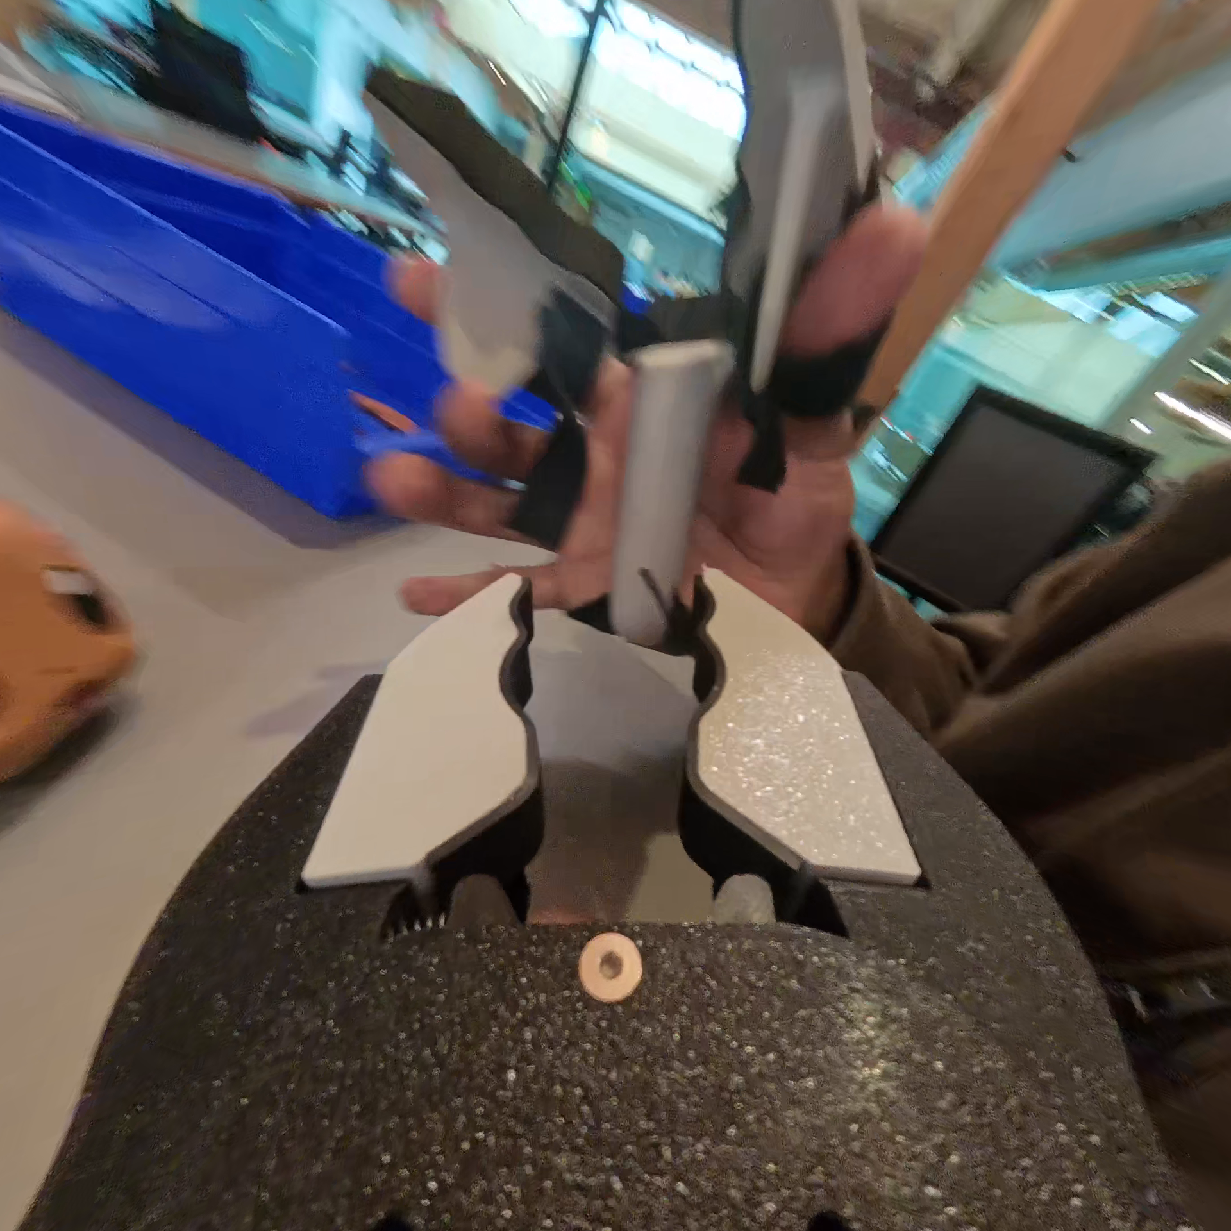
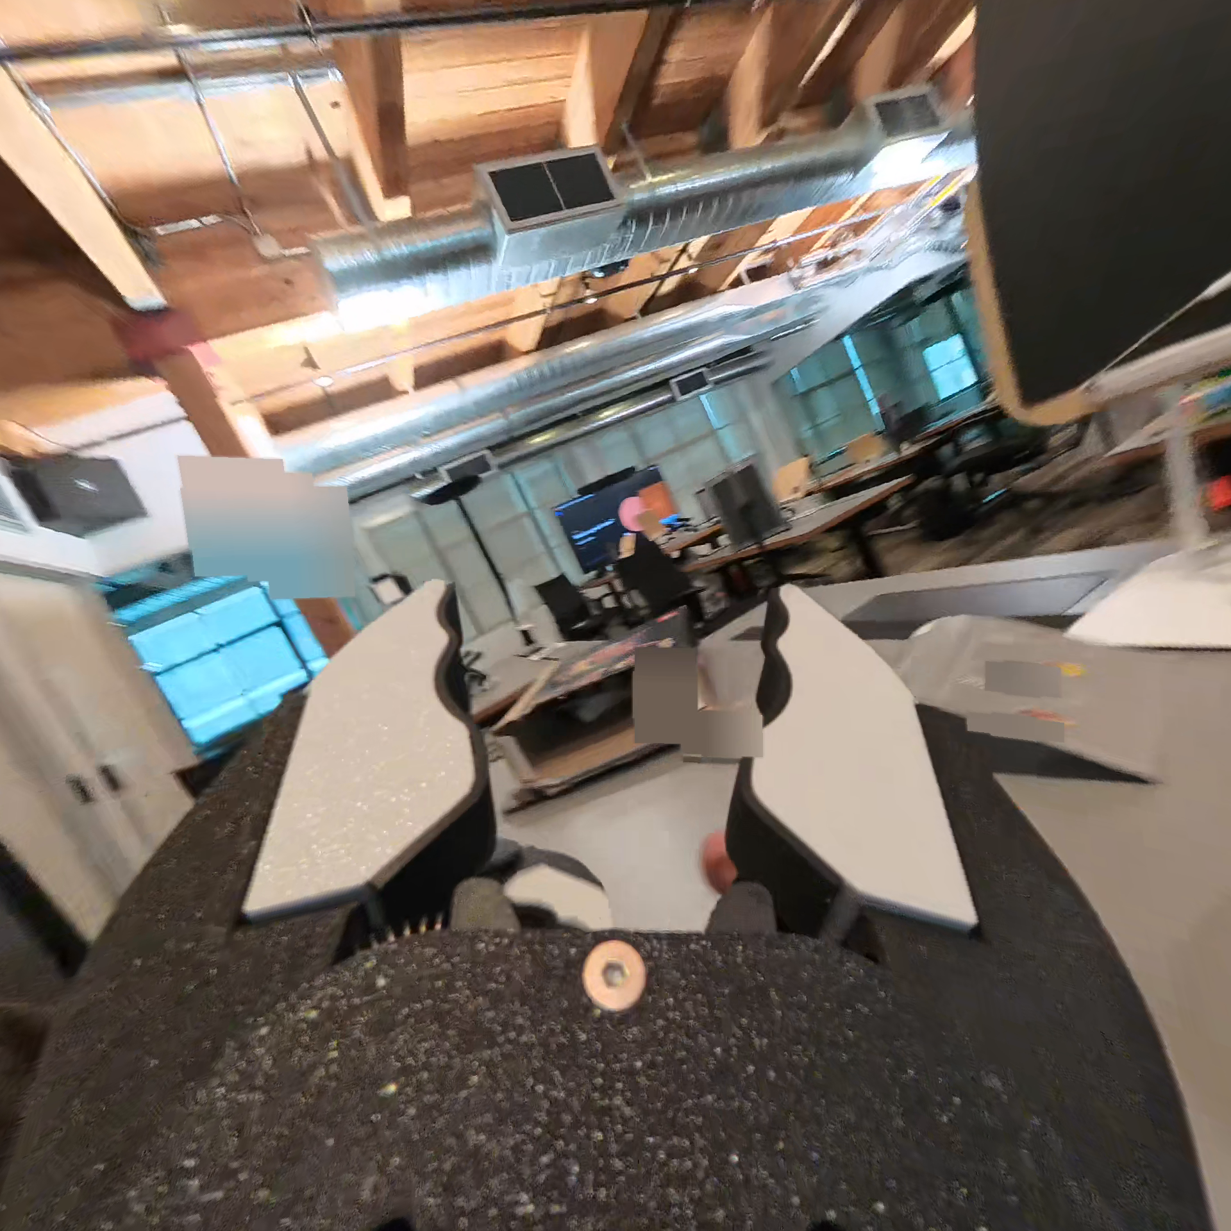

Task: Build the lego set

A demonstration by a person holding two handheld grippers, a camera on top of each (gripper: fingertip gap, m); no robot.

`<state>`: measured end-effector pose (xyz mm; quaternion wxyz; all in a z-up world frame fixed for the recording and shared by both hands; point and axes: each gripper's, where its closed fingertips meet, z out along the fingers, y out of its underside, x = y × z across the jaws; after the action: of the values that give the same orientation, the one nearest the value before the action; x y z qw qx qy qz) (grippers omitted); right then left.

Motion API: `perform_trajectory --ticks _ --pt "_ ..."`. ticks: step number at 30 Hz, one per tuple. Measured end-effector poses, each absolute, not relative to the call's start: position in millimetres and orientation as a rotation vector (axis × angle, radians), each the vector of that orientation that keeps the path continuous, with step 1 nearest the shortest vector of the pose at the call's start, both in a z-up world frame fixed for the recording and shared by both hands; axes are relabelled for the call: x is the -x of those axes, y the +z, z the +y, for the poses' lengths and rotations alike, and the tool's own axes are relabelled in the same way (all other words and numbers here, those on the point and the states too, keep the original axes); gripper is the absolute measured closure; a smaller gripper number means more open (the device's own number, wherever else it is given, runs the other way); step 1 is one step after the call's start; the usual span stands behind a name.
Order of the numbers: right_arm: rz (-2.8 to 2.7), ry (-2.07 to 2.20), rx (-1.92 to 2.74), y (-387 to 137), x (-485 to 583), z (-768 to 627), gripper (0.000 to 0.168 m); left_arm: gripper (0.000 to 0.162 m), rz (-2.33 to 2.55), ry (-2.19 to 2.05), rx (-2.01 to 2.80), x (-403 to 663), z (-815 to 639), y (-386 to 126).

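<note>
The blue bin (image 1: 200, 320) sits far left on the grey table (image 1: 200, 666); no lego pieces are discernible. Both the left gripper (image 1: 609, 616) and the right gripper (image 2: 609, 623), aimed at the ceiling, are spread and empty. Building seems unstarted; next, both must descend toward parts.

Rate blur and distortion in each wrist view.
Left wrist view: heavy motion blur on the hand and blue bin; left gripper sharp. Right wrist view: right gripper sharp, office behind softly smeared, ceiling ducts bowed by the wide lens.

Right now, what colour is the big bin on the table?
Bright blue; the bin shows best, though motion-blurred, in the left wrist view.
</note>
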<state>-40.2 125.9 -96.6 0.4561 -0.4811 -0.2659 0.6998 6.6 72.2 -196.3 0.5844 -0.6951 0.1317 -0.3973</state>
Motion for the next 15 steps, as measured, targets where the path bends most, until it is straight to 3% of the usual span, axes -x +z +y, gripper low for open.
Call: perform_trajectory --ticks 3,5,9,12,14,15 --pt "-0.664 1.575 1.178 -98 34 138 0.084 0.095 0.142 -0.771 1.523 42 84 -180" --pt "-0.702 1.487 1.171 -102 33 140 0.089 0.071 0.098 -0.642 1.529 69 91 -175" --pt "-0.813 1.402 1.229 -113 37 137 0.106 0.038 0.054 -0.46 1.483 108 98 -154" --pt "-0.903 1.398 1.24 -119 40 127 0.12 0.031 0.079 -0.27 1.45 128 104 -144" --pt "-0.963 1.339 1.253 -125 42 125 0.127 0.039 0.07 -0.156 1.442 143 108 -144" --pt "-0.993 1.302 1.258 -129 42 124 0.132 0.05 0.044 -0.117 1.438 152 109 -144"
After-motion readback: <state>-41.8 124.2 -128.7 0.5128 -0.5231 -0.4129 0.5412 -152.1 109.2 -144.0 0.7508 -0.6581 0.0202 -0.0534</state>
